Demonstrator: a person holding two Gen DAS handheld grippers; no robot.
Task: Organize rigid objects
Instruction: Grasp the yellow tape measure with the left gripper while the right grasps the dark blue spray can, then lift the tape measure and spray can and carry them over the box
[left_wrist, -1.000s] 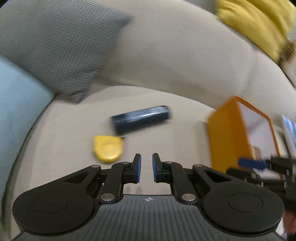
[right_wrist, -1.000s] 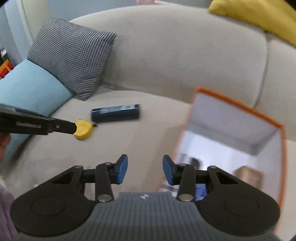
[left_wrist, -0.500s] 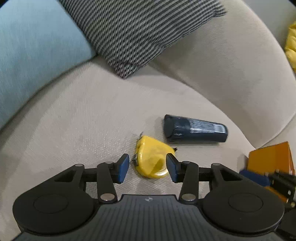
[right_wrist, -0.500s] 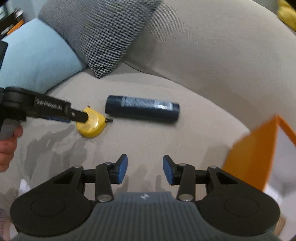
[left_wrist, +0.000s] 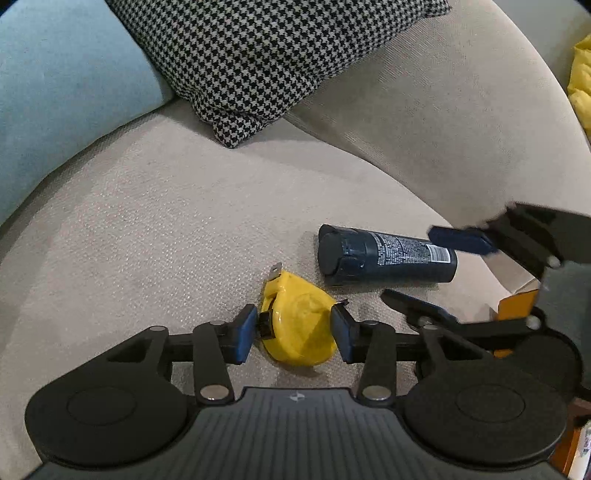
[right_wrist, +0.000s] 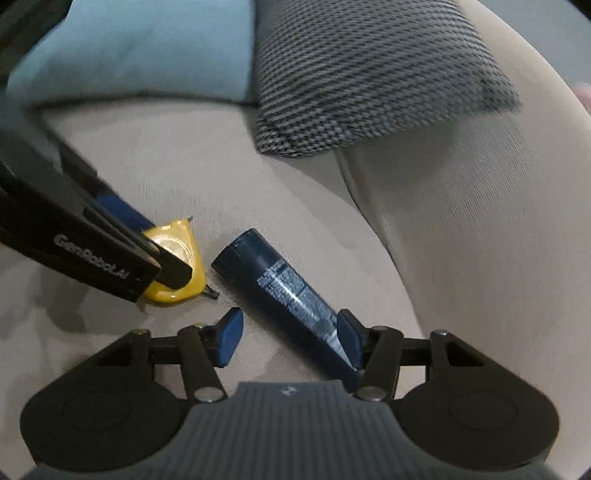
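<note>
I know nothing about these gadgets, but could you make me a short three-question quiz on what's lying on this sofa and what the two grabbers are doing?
1. True or false: the left gripper has its jaws on either side of the yellow tape measure.
2. Which item lies partly between the right gripper's jaws?
A. the houndstooth cushion
B. the dark blue tube
C. the light blue cushion
3. Fill in: the tube and the tape measure both lie on the beige ____.

Key
1. True; the measure sits between the jaws, though a firm grip is not evident.
2. B; the tube lies slanted, its lower end against one jaw.
3. Sofa seat.
</note>
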